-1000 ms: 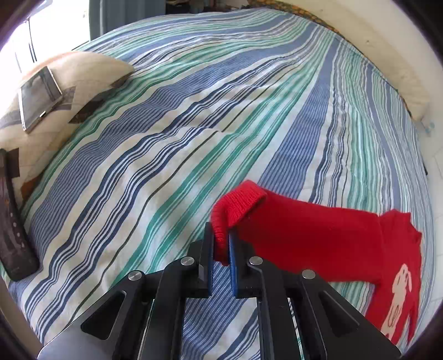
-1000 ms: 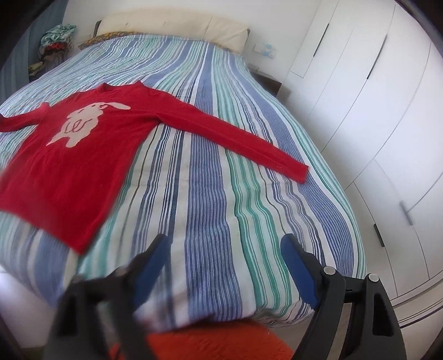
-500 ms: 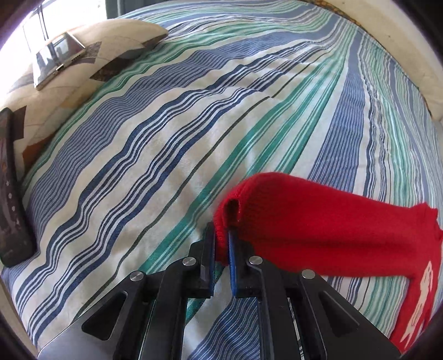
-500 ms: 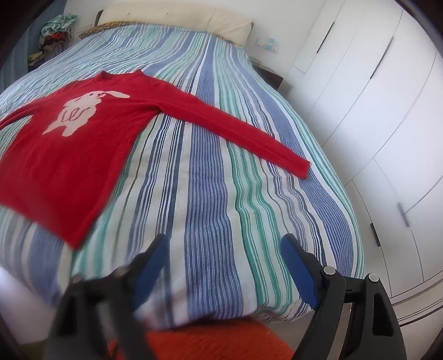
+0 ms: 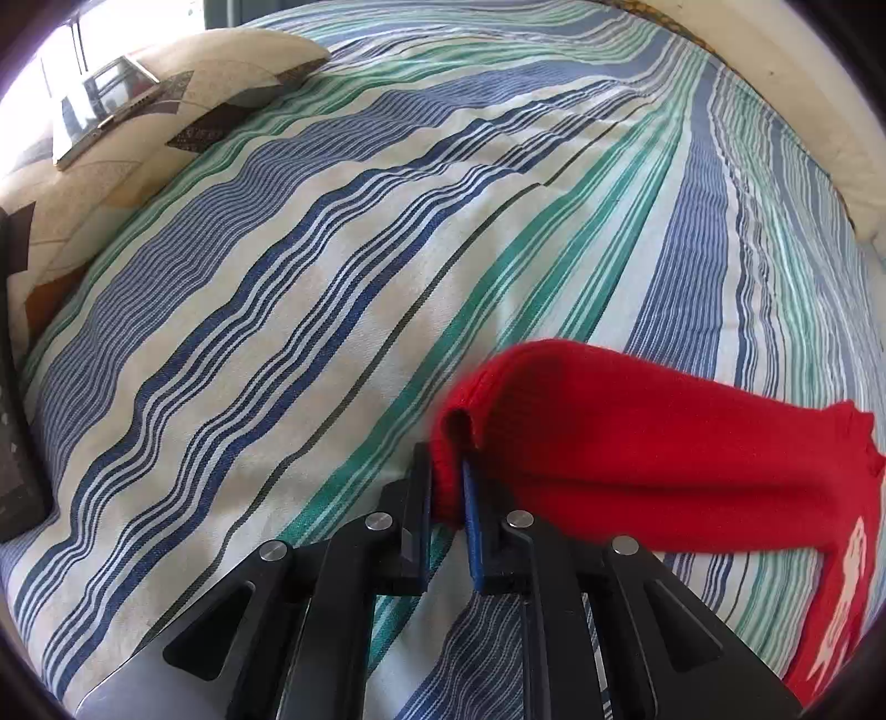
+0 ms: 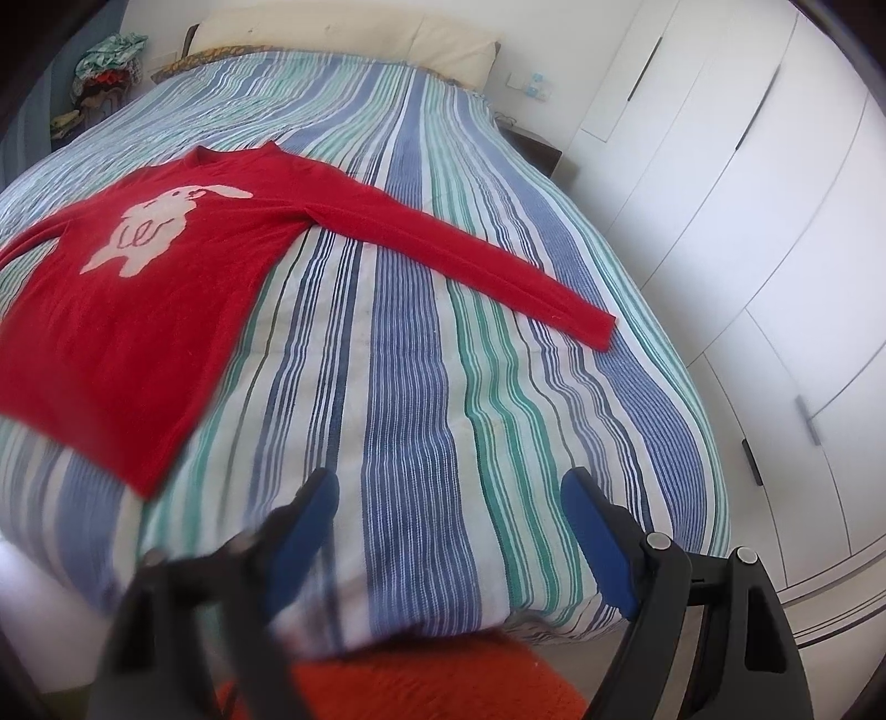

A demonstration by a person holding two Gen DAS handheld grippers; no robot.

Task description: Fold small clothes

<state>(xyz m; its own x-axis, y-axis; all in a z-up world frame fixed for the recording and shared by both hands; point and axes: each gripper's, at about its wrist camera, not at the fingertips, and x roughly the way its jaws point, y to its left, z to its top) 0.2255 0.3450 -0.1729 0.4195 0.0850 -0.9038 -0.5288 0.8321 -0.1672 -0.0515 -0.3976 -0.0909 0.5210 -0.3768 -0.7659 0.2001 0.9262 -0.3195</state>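
A red sweater [image 6: 127,310] with a pale rabbit on its chest lies face up on the striped bed [image 6: 410,387]. Its right sleeve [image 6: 470,260] lies stretched out flat toward the bed's right edge. My left gripper [image 5: 447,487] is shut on the cuff of the other sleeve [image 5: 637,448] and holds it lifted above the bedspread [image 5: 332,277]. My right gripper [image 6: 449,520] is open and empty, above the foot of the bed, well short of the sweater.
A cream pillow [image 5: 144,127] with a tablet [image 5: 99,105] on it lies at the left of the bed. White wardrobe doors [image 6: 747,232] stand along the right. An orange rug [image 6: 432,681] lies below the bed's foot. A headboard cushion [image 6: 343,33] lies at the far end.
My left gripper has carried the red cuff up and toward the sweater's body, so the sleeve bunches closer. My right gripper has drifted slightly, still open.
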